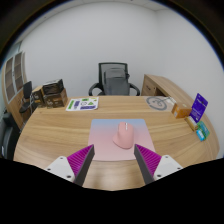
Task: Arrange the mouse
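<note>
Gripper view: approach to a pink computer mouse (pixel 124 134) on a pale pink-and-blue rectangular mouse mat (pixel 108 130), centre of frame, nothing gripped yet.

Tool (pixel 113 160) open and empty, striped magenta pads (pixel 80 160) spread wide at lower centre, mouse just ahead of them and slightly right of the midline, resting on the right half of the mat on the curved light-wood bench (pixel 50 140). Probably the reach step: next move calls for advancing and lowering, shifting a touch right to straddle the mouse, then closing on its flanks. Beyond, at upper centre, a black mesh office chair (pixel 117 79); at upper left, dark boxes (pixel 48 96); at right, a blue-and-purple box (pixel 198 106) and a wooden cabinet (pixel 165 90).
</note>
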A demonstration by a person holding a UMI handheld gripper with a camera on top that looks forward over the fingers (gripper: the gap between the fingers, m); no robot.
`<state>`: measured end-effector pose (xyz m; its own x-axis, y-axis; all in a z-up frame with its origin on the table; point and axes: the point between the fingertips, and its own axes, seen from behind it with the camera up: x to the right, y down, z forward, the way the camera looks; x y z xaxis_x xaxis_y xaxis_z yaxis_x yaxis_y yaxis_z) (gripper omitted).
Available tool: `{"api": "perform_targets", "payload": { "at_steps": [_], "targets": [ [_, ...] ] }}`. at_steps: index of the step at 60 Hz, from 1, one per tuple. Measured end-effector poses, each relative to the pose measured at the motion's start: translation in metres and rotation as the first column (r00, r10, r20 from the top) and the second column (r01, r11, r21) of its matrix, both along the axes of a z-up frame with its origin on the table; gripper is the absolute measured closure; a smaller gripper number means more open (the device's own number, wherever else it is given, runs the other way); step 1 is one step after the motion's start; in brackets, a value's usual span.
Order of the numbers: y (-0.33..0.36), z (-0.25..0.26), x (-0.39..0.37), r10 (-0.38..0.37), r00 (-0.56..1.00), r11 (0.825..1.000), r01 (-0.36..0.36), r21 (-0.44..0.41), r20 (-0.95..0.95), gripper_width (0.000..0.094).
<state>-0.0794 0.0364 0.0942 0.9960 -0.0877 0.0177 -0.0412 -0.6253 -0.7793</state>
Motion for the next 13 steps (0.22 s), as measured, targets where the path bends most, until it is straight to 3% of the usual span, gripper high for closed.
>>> {"api": "perform_targets", "payload": {
  "at_steps": [13],
  "targets": [
    [-0.136,0.058,-0.063,-0.071,0.993,0.995,0.077,0.063,-0.091,0.0095]
  ]
}}
